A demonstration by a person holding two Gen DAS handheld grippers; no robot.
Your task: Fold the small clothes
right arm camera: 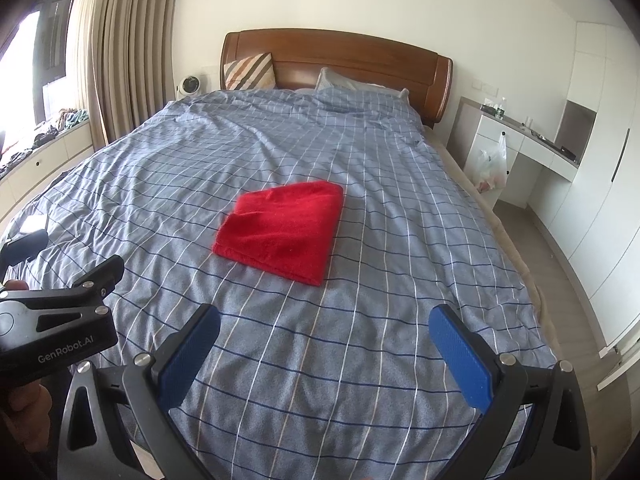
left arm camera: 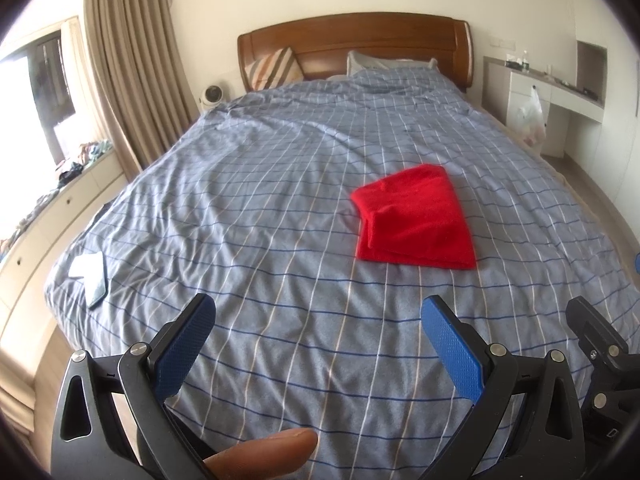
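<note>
A red garment (left arm camera: 414, 218) lies folded into a compact rectangle on the blue checked bed cover (left arm camera: 260, 200). It also shows in the right wrist view (right arm camera: 282, 230), near the middle of the bed. My left gripper (left arm camera: 318, 314) is open and empty, held above the cover well short of the garment. My right gripper (right arm camera: 324, 326) is open and empty too, also short of the garment. The right gripper's body shows at the right edge of the left wrist view (left arm camera: 600, 344); the left gripper's body shows at the left of the right wrist view (right arm camera: 60, 320).
A phone with a white cloth (left arm camera: 90, 276) lies near the bed's left edge. Pillows (left arm camera: 274, 68) lean on the wooden headboard (left arm camera: 352, 36). A white desk with a hanging plastic bag (right arm camera: 494, 160) stands to the right. A window bench with clothes (right arm camera: 44, 132) is at left.
</note>
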